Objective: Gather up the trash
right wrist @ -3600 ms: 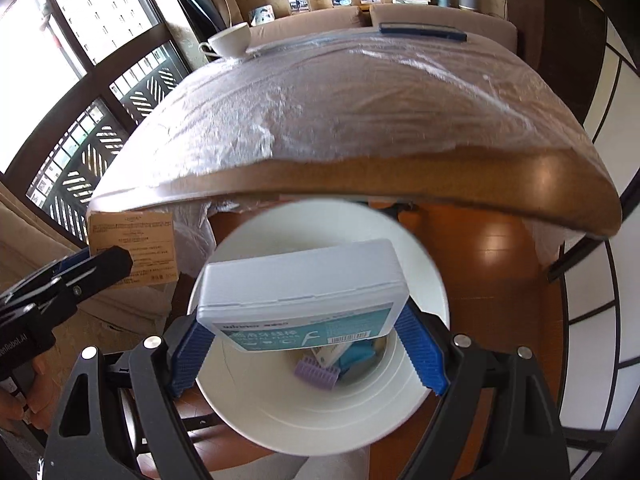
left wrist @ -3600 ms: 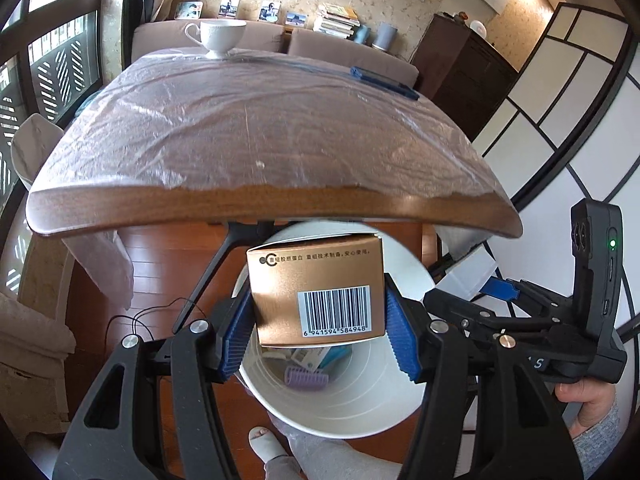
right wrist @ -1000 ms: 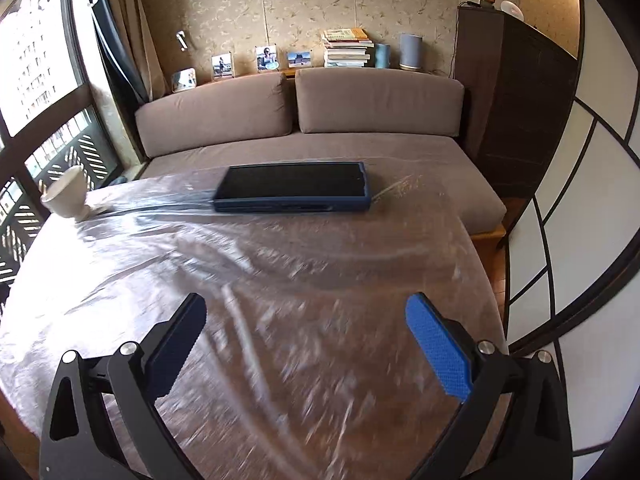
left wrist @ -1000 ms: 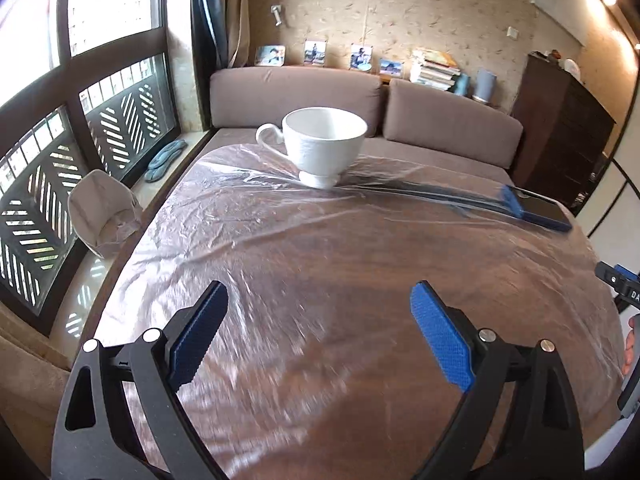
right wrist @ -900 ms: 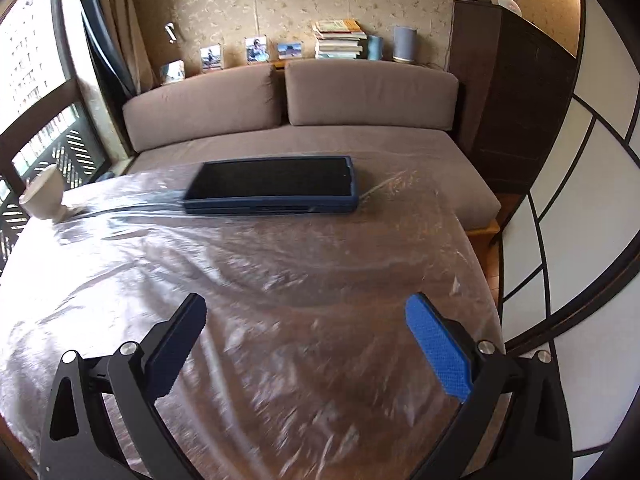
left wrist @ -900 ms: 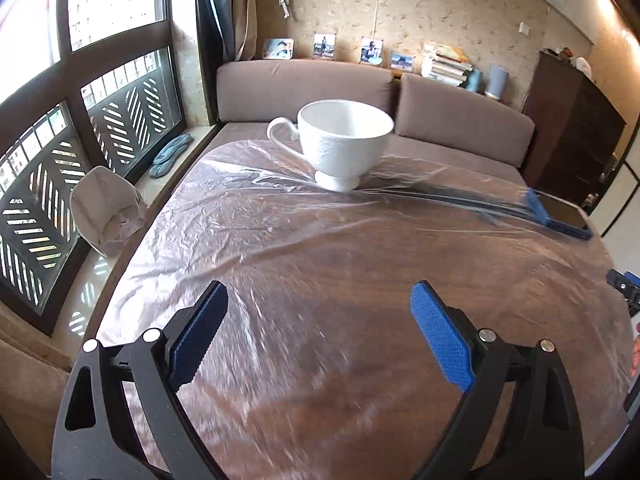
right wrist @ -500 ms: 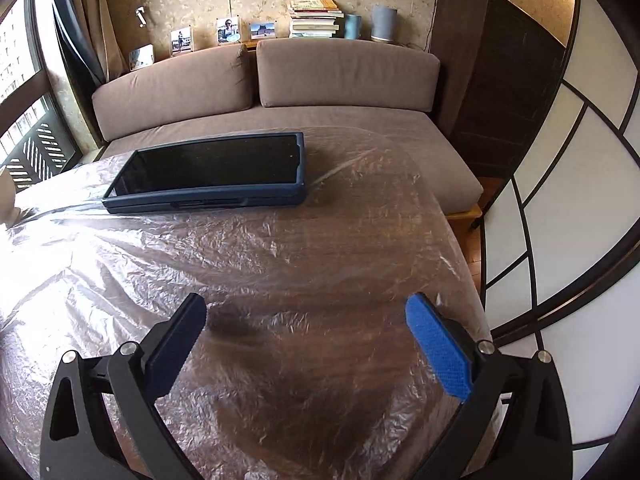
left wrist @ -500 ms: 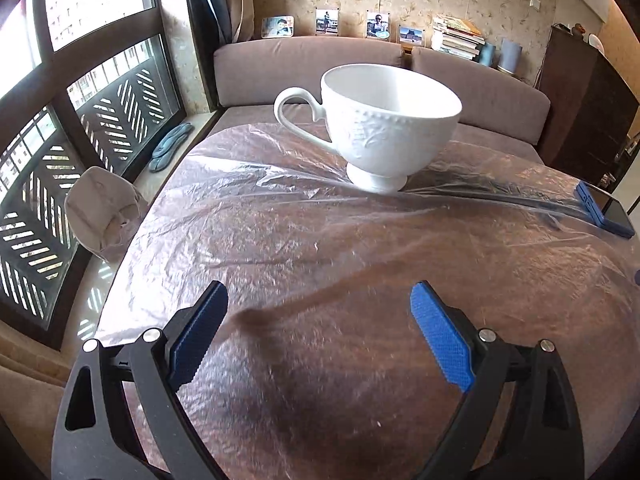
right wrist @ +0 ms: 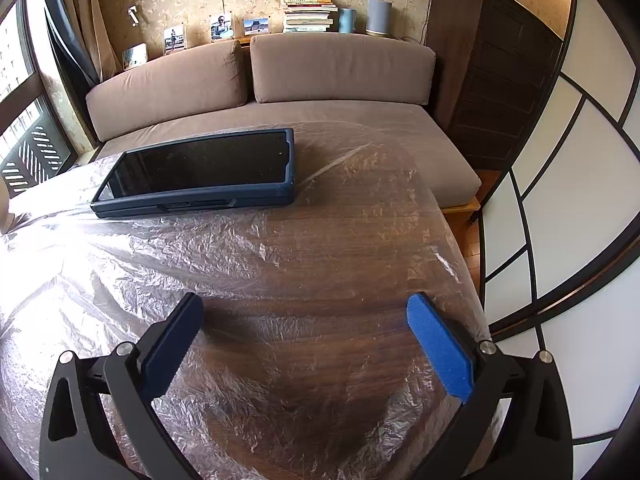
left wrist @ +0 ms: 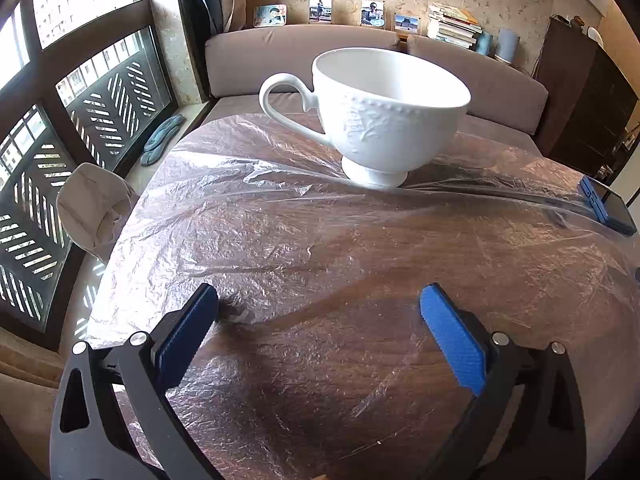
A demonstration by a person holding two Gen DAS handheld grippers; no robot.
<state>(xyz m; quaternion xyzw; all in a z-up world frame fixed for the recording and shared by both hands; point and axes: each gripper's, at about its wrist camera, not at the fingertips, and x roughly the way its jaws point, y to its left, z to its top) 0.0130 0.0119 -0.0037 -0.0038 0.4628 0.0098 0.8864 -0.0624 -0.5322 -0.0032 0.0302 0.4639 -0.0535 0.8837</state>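
Observation:
A crinkled clear plastic sheet covers the wooden table. My left gripper hovers low over it, its jaws opening wide, with nothing between the blue pads. A white teacup stands on the sheet just beyond it. My right gripper is open over the sheet too, empty, with a dark phone in a blue case lying ahead of it. No waste bin or boxes are in view.
The phone lies at the table's right edge in the left wrist view. A brown sofa runs behind the table. A window is at left, a dark cabinet and panelled screen at right.
Both grippers held boxes over a white bin earlier; now they are empty above the table. Over the last second both moved forward and lower, so cup and phone loom larger.

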